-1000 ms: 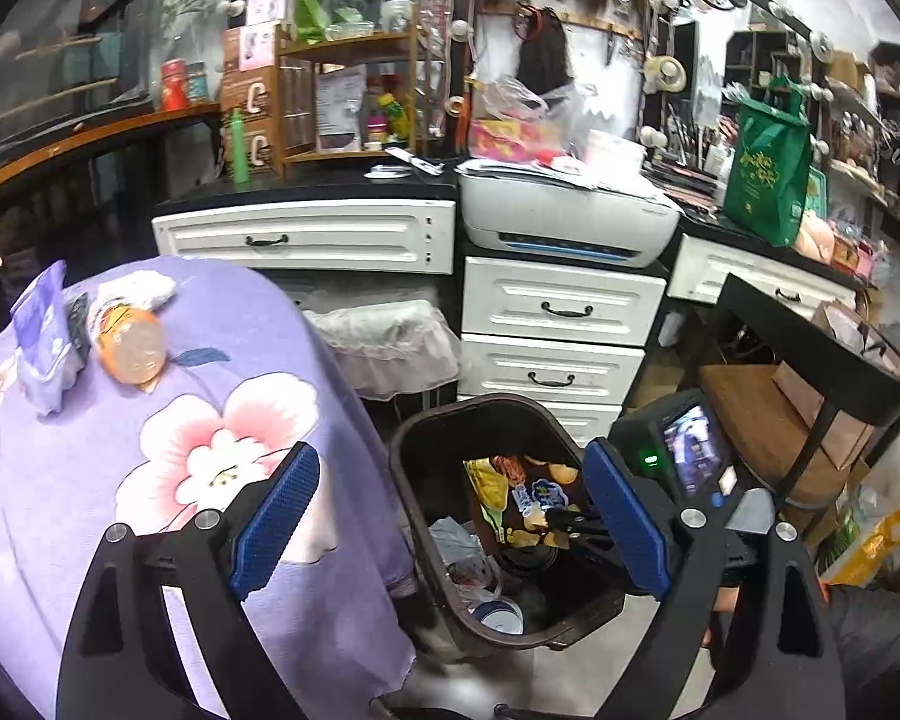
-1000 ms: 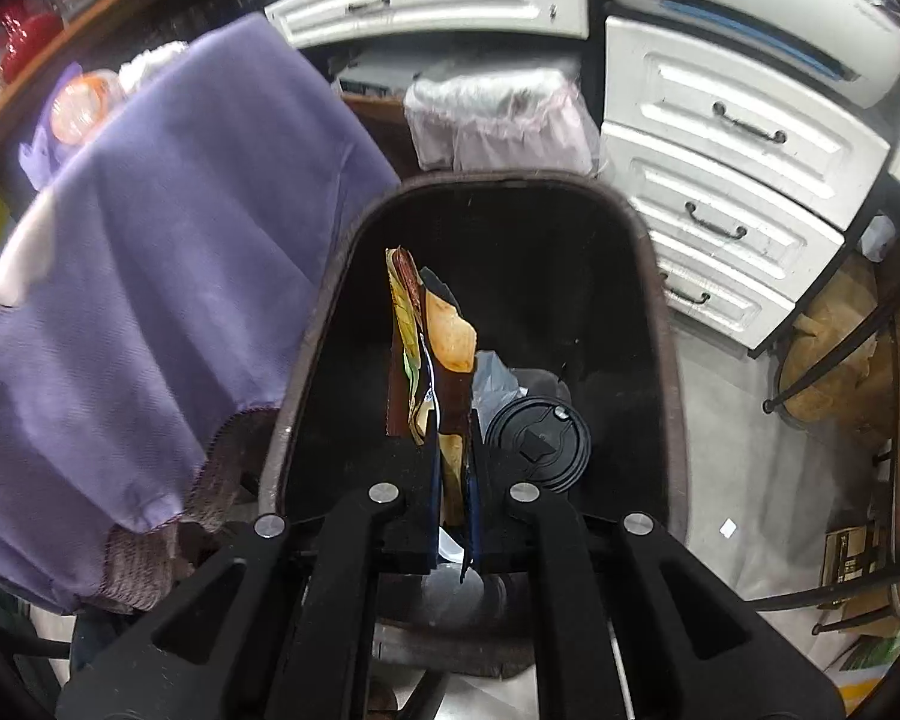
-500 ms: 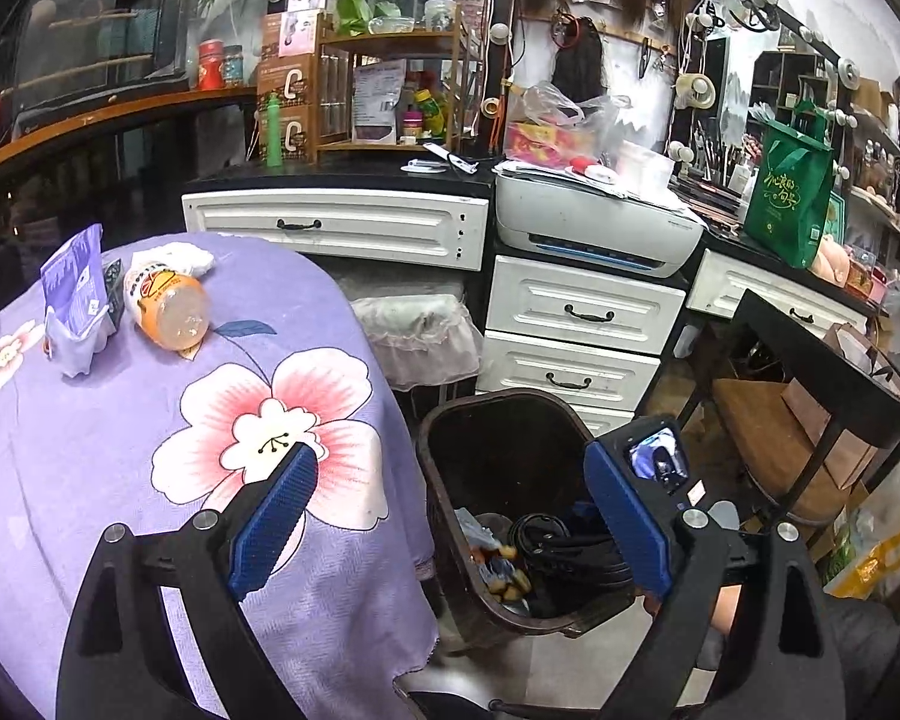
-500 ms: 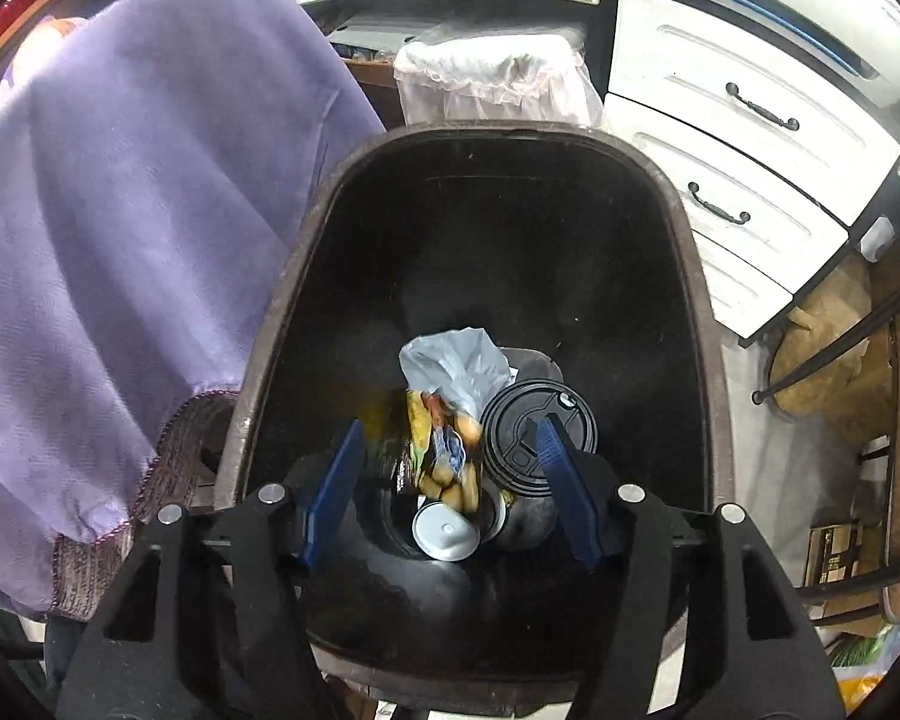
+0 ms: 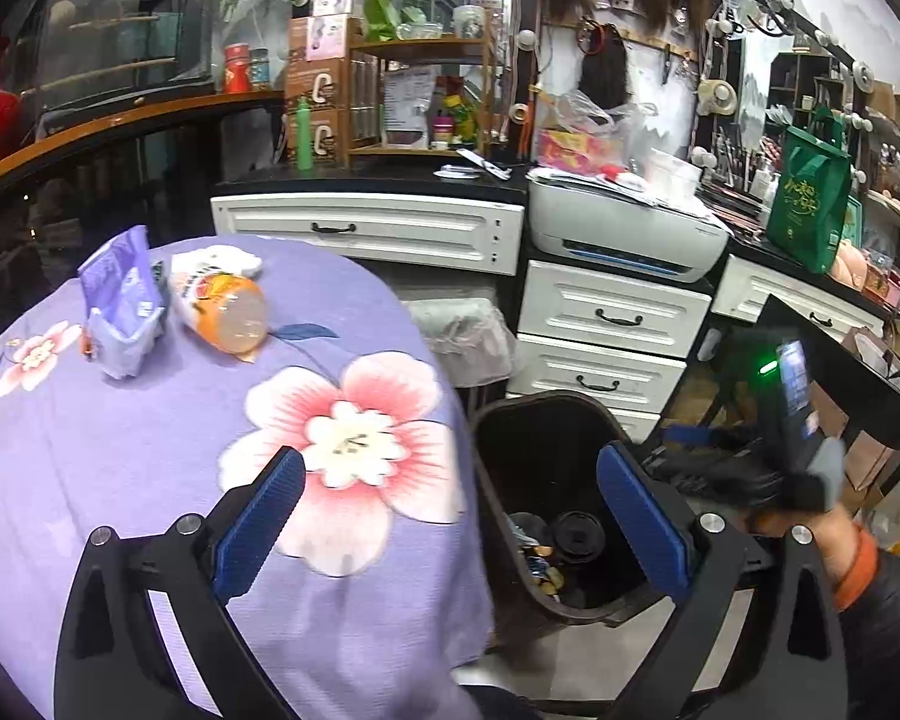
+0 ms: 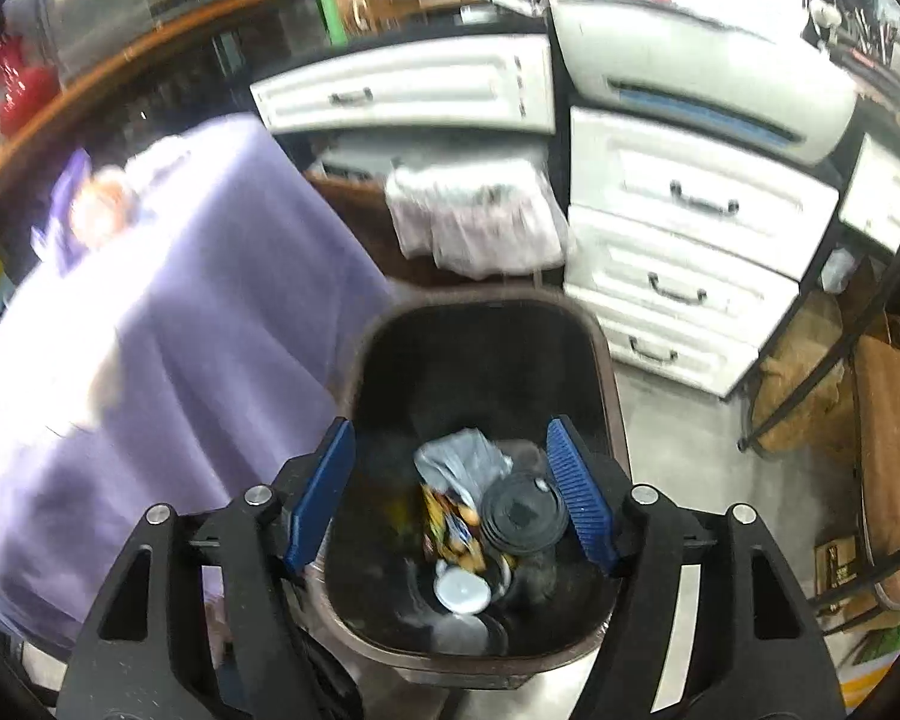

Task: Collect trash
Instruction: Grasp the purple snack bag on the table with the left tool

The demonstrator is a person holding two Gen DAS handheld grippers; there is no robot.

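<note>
Both grippers are spread wide and carry nothing. The right gripper (image 6: 453,489) hangs above the dark brown trash bin (image 6: 606,360), its blue-padded fingers (image 6: 324,492) framing the litter at the bottom; this view is smeared by motion, so fine detail is lost. Down in the bin lie a crumpled grey plastic bag (image 6: 462,459), a black cup lid (image 6: 525,516), a colourful snack wrapper (image 6: 450,525) and a small white lid (image 6: 462,591), all heaped together and touching.

The left gripper (image 5: 450,516) is just as open, one blue pad over the purple floral tablecloth (image 5: 150,432) and the other over the bin's mouth (image 5: 540,408). The bin stands on the floor right beside the draped edge of the table. From this side the black lid (image 5: 579,537) shows at the bottom with bits of wrapper next to it.

More rubbish sits at the far side of the table: a purple torn pouch (image 5: 123,306) standing upright, and just beside it a plastic bottle with an orange label (image 5: 222,306) lying on its side, bottom toward the camera, with something white crumpled behind it. Both are well apart from either gripper.

Behind the bin are white drawers (image 5: 612,324) with a white printer (image 5: 624,234) on top.
</note>
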